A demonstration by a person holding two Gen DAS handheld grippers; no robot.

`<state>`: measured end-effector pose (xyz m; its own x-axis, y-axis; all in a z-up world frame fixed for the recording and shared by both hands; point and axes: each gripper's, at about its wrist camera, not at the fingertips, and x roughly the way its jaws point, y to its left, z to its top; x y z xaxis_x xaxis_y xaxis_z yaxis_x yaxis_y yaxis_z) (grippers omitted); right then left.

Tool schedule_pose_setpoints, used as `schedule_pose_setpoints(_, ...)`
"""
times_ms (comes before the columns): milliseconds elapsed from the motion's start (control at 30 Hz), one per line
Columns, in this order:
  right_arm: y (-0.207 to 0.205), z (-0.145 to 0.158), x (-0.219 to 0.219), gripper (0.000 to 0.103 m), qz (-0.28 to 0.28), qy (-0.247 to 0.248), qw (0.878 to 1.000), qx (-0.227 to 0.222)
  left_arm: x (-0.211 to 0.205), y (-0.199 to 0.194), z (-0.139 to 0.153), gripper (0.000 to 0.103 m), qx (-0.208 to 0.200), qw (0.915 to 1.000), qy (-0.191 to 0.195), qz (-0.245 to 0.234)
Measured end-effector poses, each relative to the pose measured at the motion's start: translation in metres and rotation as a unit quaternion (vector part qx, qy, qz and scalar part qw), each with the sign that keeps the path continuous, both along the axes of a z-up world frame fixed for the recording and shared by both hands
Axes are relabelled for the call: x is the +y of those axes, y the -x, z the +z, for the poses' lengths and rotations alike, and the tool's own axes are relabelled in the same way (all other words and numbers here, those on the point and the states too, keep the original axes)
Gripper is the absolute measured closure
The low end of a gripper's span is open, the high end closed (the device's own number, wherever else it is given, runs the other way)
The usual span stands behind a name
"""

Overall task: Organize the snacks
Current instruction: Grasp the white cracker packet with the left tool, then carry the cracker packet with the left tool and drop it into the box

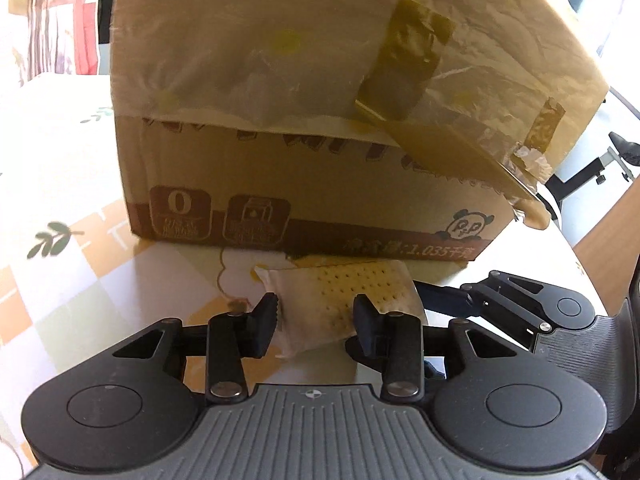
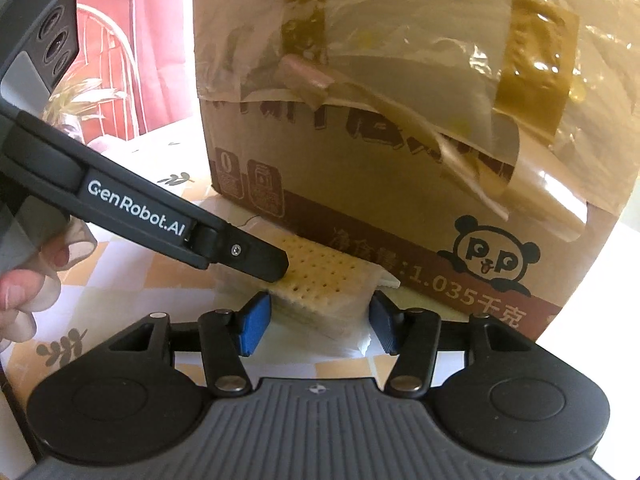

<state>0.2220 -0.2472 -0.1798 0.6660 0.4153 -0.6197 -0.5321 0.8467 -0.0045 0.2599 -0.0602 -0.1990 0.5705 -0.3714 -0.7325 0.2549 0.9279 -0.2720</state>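
A clear-wrapped packet of crackers point(image 1: 348, 280) lies on the patterned tablecloth, right against the foot of a taped cardboard box point(image 1: 280, 180). My left gripper point(image 1: 316, 316) has its black pads pressed on the packet's near end, one on each side. In the right wrist view the same packet point(image 2: 316, 276) sits between the blue pads of my right gripper point(image 2: 316, 320), which stand close beside it without clearly pressing. The left gripper's finger point(image 2: 264, 258) reaches in from the left onto the packet. One finger point(image 1: 440, 294) of the right gripper shows at the packet's right end.
The box point(image 2: 360, 184), with a panda print and loose brown tape, fills the space straight ahead. The checked tablecloth point(image 1: 80, 280) stretches to the left. A hand point(image 2: 20, 292) grips the left tool. A black stand point(image 1: 592, 172) is beyond the table's right edge.
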Motion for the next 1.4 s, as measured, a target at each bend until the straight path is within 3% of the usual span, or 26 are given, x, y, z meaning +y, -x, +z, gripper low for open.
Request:
schedule_pose_setpoints(367, 0.035, 0.023, -0.006, 0.047, 0.002, -0.029, 1.0, 0.009, 0.001, 0.04, 0.022, 0.059, -0.02, 0.9997, 0.008, -0.012)
schedule_pose_setpoints(833, 0.062, 0.122, -0.015, 0.047, -0.023, -0.074, 0.993, -0.094, -0.009, 0.06, 0.125, 0.059, -0.134, 0.9901, 0.037, -0.022)
schedule_pose_setpoints(1200, 0.007, 0.189, -0.021, 0.047, -0.02, -0.085, 0.985, -0.146, -0.024, 0.016, 0.196, 0.059, -0.208, 0.9774, 0.027, -0.025)
schedule_pose_setpoints(1400, -0.058, 0.195, -0.024, 0.047, -0.028, -0.073, 0.989, -0.125, -0.035, -0.036, 0.201, 0.059, -0.195, 0.9805, 0.007, -0.024)
